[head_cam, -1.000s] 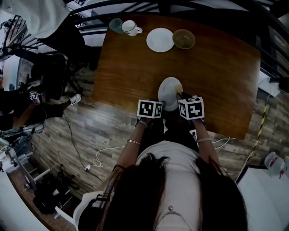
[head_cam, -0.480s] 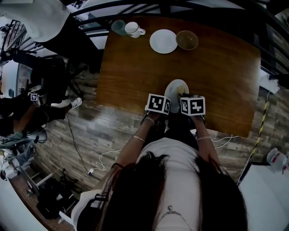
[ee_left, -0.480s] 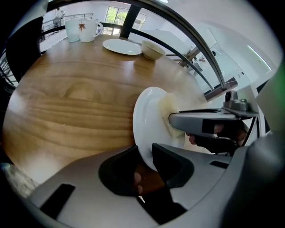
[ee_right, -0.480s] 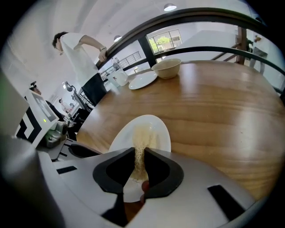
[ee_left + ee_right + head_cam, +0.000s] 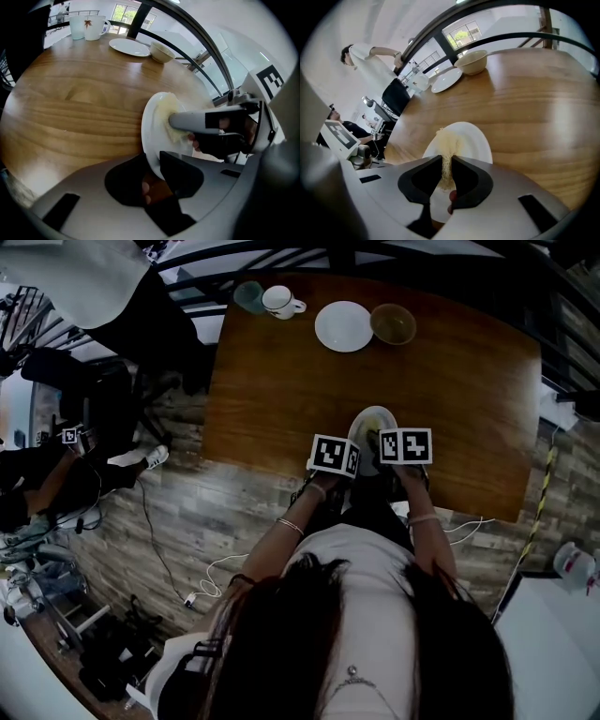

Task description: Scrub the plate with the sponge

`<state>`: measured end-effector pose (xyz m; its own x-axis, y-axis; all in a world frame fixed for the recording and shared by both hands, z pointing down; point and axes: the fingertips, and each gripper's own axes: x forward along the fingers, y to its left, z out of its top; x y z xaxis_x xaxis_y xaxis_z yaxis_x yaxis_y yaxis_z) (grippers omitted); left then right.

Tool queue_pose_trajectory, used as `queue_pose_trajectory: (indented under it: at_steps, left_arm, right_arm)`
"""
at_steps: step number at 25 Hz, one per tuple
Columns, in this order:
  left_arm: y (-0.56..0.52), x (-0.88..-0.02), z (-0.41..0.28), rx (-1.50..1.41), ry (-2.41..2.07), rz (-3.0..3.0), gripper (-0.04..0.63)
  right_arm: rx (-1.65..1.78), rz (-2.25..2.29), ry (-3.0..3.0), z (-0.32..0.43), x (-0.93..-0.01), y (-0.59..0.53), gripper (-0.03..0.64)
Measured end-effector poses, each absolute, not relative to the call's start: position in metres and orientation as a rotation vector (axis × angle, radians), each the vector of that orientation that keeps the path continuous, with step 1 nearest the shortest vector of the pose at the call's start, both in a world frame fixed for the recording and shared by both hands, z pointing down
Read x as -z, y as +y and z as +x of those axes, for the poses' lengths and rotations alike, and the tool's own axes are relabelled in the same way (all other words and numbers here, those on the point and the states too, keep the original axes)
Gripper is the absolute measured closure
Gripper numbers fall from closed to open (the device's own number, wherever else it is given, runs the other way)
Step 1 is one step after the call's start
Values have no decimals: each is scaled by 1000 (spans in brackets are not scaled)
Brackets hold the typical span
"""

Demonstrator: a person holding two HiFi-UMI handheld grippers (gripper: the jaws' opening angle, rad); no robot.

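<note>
A white plate stands tilted on edge at the near side of the wooden table. My left gripper has its rim between the jaws; the jaws have just been closing and now pinch the plate. My right gripper is shut on a pale yellow fibrous sponge, which rests against the plate's face. In the left gripper view the sponge lies on the plate under the right gripper's grey finger. From the head view both marker cubes flank the plate, the left and the right.
At the table's far side stand a second white plate, a tan bowl, a white mug and a teal glass. A person stands beyond the table. Cables lie on the plank floor.
The right gripper has rolled, its cube face now turned flatter to the head camera, and moved a little over the plate. The left cube sits closer to the plate.
</note>
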<state>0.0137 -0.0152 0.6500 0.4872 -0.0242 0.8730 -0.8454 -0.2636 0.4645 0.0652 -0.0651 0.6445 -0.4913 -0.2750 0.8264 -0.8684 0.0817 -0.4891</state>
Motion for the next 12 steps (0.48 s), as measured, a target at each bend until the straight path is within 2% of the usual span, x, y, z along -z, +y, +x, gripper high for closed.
queue_pose_trajectory:
  at_steps: [5,9,12]
  left_arm:
    - [-15,-652,14,-958,-737,1651,495]
    - [-15,-652,16,-955,-729,1641,497]
    - [-16,-653,16,-951,-725,1630,499]
  right_arm:
    - [-1350,1267,-1765,101,-644,-72,538]
    - [-1374,1250,-1770,78,-646,-72,544]
    - [-1520,1147,-1816,44,-648,-68,545]
